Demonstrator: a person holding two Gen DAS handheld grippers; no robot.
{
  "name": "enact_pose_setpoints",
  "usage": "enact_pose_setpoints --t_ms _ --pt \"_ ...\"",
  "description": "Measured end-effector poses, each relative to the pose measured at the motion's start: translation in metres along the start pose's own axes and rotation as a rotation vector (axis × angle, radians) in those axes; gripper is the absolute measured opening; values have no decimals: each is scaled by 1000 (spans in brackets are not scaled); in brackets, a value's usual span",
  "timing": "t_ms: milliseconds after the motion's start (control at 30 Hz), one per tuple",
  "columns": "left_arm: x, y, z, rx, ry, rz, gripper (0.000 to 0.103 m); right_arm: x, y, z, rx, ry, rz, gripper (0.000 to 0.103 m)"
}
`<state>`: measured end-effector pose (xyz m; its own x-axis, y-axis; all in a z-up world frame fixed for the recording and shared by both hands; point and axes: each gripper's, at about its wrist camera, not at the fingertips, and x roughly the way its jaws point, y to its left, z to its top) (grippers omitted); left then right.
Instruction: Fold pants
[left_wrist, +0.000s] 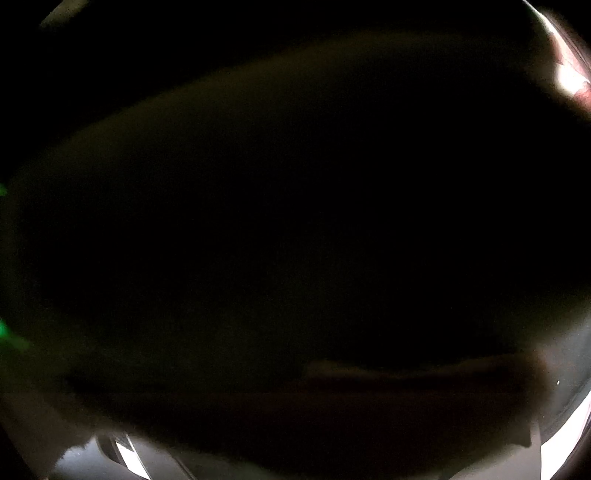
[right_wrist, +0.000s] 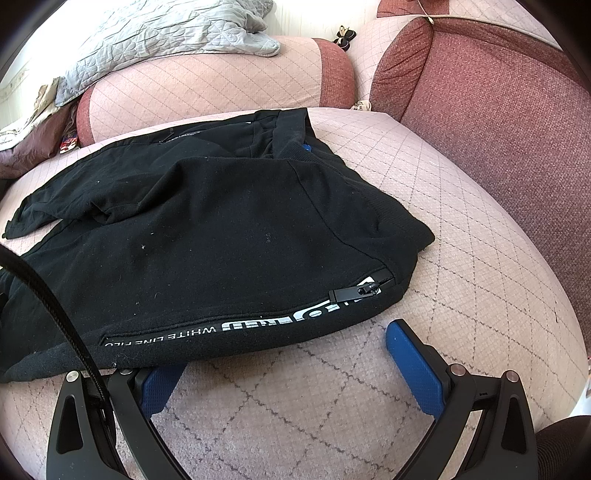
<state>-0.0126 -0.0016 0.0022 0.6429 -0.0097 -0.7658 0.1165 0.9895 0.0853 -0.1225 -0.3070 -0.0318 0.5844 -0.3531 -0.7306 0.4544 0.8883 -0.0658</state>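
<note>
Black pants (right_wrist: 207, 229) lie folded over on a pink quilted sofa seat (right_wrist: 461, 229), with a side zipper (right_wrist: 360, 290) and white lettering along the near edge. My right gripper (right_wrist: 284, 354) is open at that near edge. Its left blue finger (right_wrist: 159, 384) is tucked under the cloth. Its right blue finger (right_wrist: 413, 369) rests on the bare seat. The left wrist view is almost wholly dark, covered by black cloth (left_wrist: 295, 240) pressed against the lens. The left gripper's fingers do not show there.
A red sofa back cushion (right_wrist: 498, 110) stands at the right and a pink armrest bolster (right_wrist: 221, 85) behind the pants. A grey quilted blanket (right_wrist: 166, 33) lies on top of it. A black cable (right_wrist: 48, 295) crosses the left of the right wrist view.
</note>
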Motion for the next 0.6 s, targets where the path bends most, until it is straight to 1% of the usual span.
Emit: enact_pose_setpoints --t_ms 200,333,367,600 --pt "-6 0 -3 -3 -5 -2 103 0 0 0 0 0 0 103" --pt "-1 5 1 3 4 6 103 0 0 0 0 1 0 103" --pt "-2 5 -2 5 9 7 103 0 0 0 0 0 0 103" --pt "-3 -3 -3 11 8 15 103 0 0 0 0 2 -1 103"
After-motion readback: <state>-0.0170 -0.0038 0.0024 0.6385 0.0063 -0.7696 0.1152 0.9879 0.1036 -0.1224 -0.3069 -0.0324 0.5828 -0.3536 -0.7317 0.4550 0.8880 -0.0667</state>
